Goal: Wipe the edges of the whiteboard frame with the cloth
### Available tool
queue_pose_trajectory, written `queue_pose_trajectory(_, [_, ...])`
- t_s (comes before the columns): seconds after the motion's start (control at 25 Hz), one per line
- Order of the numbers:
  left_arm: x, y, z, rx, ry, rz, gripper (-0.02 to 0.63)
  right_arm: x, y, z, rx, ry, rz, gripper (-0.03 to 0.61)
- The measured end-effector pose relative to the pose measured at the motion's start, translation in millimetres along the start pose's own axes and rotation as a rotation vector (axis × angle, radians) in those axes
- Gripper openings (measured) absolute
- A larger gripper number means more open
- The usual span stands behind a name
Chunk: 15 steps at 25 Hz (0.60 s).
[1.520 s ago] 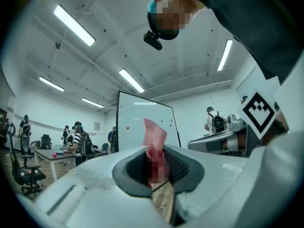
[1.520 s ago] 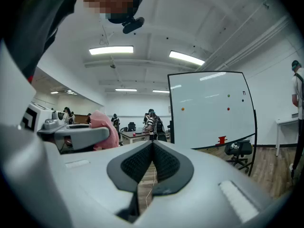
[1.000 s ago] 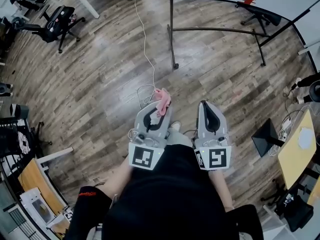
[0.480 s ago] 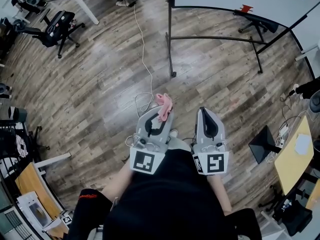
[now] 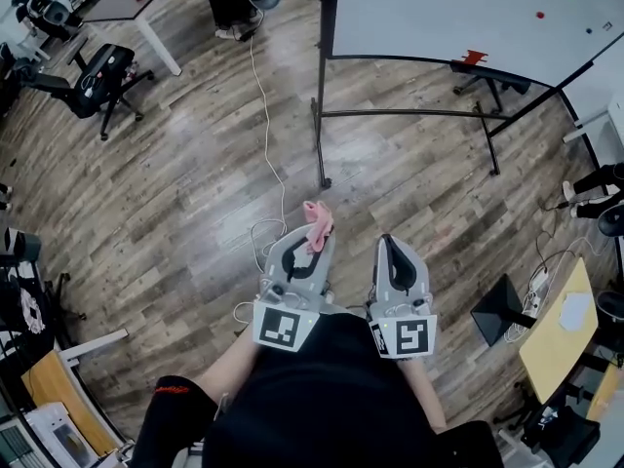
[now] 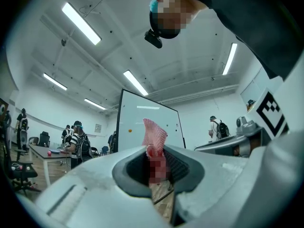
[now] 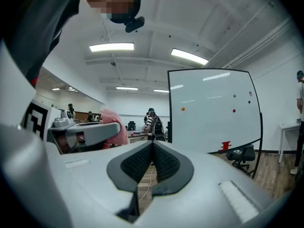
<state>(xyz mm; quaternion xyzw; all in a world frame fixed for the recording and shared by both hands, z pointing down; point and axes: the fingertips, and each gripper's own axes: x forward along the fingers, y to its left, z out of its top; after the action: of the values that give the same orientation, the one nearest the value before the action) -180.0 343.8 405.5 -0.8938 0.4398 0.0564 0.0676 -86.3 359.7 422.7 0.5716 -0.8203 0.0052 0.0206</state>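
Cloth, pink and bunched up, is clamped between the jaws of the left hand-held gripper, with a crumpled end sticking out past the tips. It's held out in front of the person's body, over the wooden floor, and nothing is touched by it. The right hand-held gripper is held just beside the left one at about the same height. Its jaws are pressed together and nothing is caught between them.

The whiteboard is seen well ahead of both, upright on a black stand and well apart from the cloth. Its dark frame runs around the white surface. A few small coloured dots are stuck on the board, plus a red bit low on the bottom edge. A white cable is trailed across the floor from near the stand's left leg toward the person.

Off to the left an office chair is parked, and a yellowish worktop is seen at the far right. A few people can be made out in the background of the left gripper view.
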Motion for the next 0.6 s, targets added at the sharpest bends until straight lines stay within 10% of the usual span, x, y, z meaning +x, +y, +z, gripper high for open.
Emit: queue_pose_trajectory(0.6, [113.5, 115.7, 0.8, 0.014, -0.071, -0.064, 0.040, 153.1, -28.5, 25.0, -0.032, -0.029, -0.051, 0.002])
